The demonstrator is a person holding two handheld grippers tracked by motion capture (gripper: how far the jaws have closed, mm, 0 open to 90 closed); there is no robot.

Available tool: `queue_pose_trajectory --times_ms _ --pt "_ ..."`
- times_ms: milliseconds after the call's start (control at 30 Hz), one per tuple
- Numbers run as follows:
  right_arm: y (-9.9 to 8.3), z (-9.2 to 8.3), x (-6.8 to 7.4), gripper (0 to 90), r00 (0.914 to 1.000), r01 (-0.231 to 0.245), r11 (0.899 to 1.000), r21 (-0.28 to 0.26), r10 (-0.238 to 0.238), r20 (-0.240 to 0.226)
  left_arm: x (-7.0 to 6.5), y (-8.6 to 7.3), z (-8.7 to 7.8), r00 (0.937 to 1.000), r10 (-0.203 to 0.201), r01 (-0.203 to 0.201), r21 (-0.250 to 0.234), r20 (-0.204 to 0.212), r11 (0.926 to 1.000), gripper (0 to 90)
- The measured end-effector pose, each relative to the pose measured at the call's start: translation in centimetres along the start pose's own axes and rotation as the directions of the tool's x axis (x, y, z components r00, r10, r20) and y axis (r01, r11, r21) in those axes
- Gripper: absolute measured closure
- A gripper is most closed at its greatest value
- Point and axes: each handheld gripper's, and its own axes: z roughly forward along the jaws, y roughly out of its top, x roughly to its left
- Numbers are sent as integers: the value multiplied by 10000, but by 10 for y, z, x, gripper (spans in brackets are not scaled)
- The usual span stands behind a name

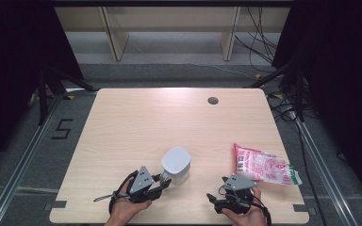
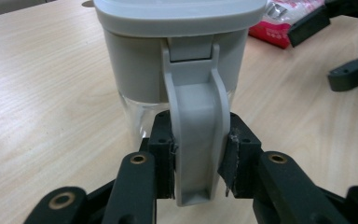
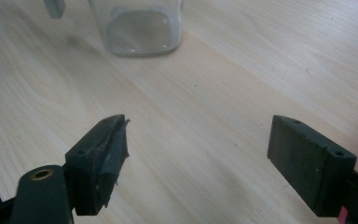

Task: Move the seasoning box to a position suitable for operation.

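A clear jug (image 1: 176,162) with a grey lid and grey handle (image 2: 196,135) stands upright on the wooden table (image 1: 169,117), near its front edge. My left gripper (image 1: 166,181) reaches it from the front left. In the left gripper view, the left gripper (image 2: 196,158) has both pads pressed against the sides of the handle. My right gripper (image 1: 217,195) rests to the right of the jug, apart from it. In the right gripper view, the right gripper (image 3: 198,154) stands wide open over bare wood, with the jug's clear base (image 3: 140,28) farther ahead.
A pink and white printed bag (image 1: 264,167) lies flat at the table's front right, just beyond the right gripper. A small round grommet (image 1: 212,100) sits near the far edge. Cables and stand legs lie on the floor around the table.
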Motion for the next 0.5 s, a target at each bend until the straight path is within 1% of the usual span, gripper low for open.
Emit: queue_pose_trajectory --times_ms 33,67,100,133,167,200,233,300,333,367,400,467,500 --pt "0 0 0 209 10000 9 10000 -1 -9 -4 1 0 3 10000 -49 49 -102 22 9999 680" --pt "0 0 0 209 10000 9 10000 -1 -9 -4 1 1 3 10000 -54 54 -30 -18 10000 680" --pt "0 1 -1 209 9998 179 9998 -77 -179 28 3 3 5 9998 174 -173 94 -39 9998 680" --pt "0 1 -1 209 9998 179 9998 -77 -179 28 3 3 5 9998 174 -173 94 -39 9998 680" --pt "0 2 0 209 10000 65 9999 -82 -65 -1 3 3 8 10000 58 -58 -26 10 10000 680" --pt "0 1 1 209 10000 0 10000 -60 0 -15 4 4 9 9999 124 -124 55 -7 9999 680" --pt "0 1 1 209 10000 -23 10000 -55 23 -34 5 5 11 10000 88 -88 -1 -42 10000 680" --pt "0 2 0 209 10000 55 10000 -24 -55 -3 7 7 15 9999 113 -112 28 -58 9999 680" --pt "0 3 1 209 10000 2 10000 20 -2 -91 8 9 17 9999 77 -77 33 -117 10000 680" --pt "0 2 0 210 9999 138 9999 -36 -138 9 8 9 18 9998 147 -146 83 -142 9999 680" --pt "-1 2 2 210 10000 -35 10000 -27 35 4 10 10 21 9998 137 -136 51 -109 9999 680" --pt "-1 2 2 210 10000 -35 10000 -24 35 -4 11 12 23 9995 160 -157 101 -255 9998 680" --pt "-1 3 0 210 9999 36 10000 -4 -37 -123 13 12 26 9996 143 -141 89 -246 9999 680"
